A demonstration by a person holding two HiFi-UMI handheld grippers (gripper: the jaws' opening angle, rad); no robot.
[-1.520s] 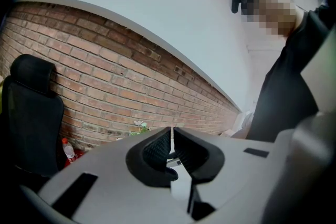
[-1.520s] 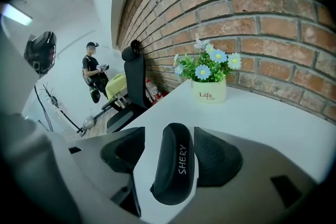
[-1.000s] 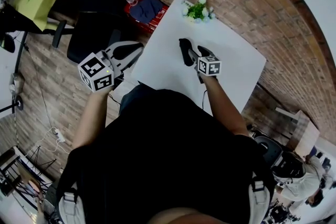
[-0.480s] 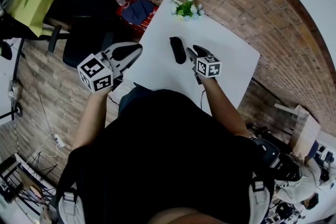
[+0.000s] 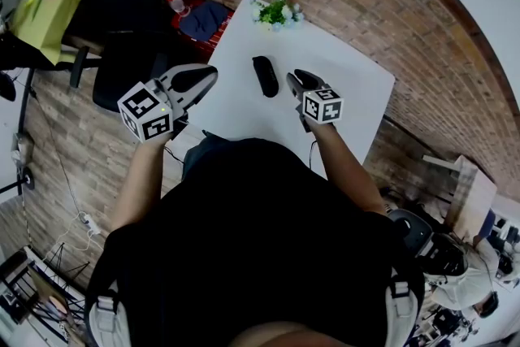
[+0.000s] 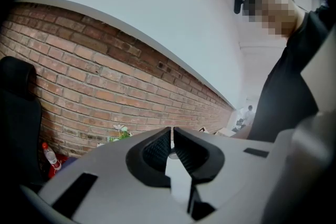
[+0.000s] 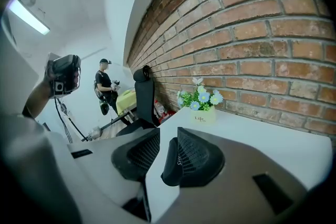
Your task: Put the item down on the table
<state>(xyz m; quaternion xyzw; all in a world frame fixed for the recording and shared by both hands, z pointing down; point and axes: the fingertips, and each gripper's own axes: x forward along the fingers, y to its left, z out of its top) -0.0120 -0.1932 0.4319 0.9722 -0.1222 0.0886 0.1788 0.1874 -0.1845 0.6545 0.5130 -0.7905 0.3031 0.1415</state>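
Brick wall (image 5: pixel 366 4) behind a white counter (image 5: pixel 349 85); the dark item (image 5: pixel 263 75) lies on it, let go.
At the counter's left edge the left gripper (image 5: pixel 210 75) hovers with its jaws pressed together on nothing. In the middle the dark item lies flat, just beside the right gripper (image 5: pixel 292 80), whose jaws stand apart and hold nothing. I judge the item light, stiff and smooth, with a rounded shell that may slip. The best hold seems to be across its narrow middle, on the two long sides.
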